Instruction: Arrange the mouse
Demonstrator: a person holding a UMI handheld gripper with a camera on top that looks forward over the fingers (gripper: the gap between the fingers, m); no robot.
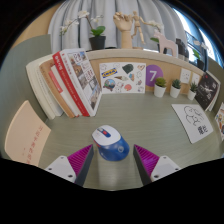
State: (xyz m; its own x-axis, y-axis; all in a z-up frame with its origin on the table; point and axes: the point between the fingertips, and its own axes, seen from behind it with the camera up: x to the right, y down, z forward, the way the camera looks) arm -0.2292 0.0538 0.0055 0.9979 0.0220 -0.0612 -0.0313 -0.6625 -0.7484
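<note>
Fingers (112, 160) of the handheld gripper reach forward over a pale green tabletop (60, 125), spread fairly wide, their magenta pads (74, 162) facing inward. Between them sits the mouse (110, 142), white on top with a blue body, its near end level with the fingertips. A slim gap shows on the left side between mouse and pad; on the right the spacing looks similar, so the mouse appears to rest on the tabletop by itself rather than being squeezed.

Far and left of the mouse, a row of books (68, 82) leans against a low wooden ledge, red-and-white covers tilted toward the right. Right of the books, propped cards (122, 76) stand along the back of the tabletop, one with small dark drawings, and a purple card (152, 74) with a white figure beside it. Further right stand small white pots with green plants (160, 86), and a dark framed picture (206, 90) leans at the far right. A white sheet with printed sketches (193, 122) lies flat on the tabletop, right of the mouse and well apart from it. On the ledge behind, a potted plant (97, 36) and pale wooden animal figures (168, 42) stand before a striped curtain. At the near left, a light wooden chair back (25, 140) shows beside the tabletop.
</note>
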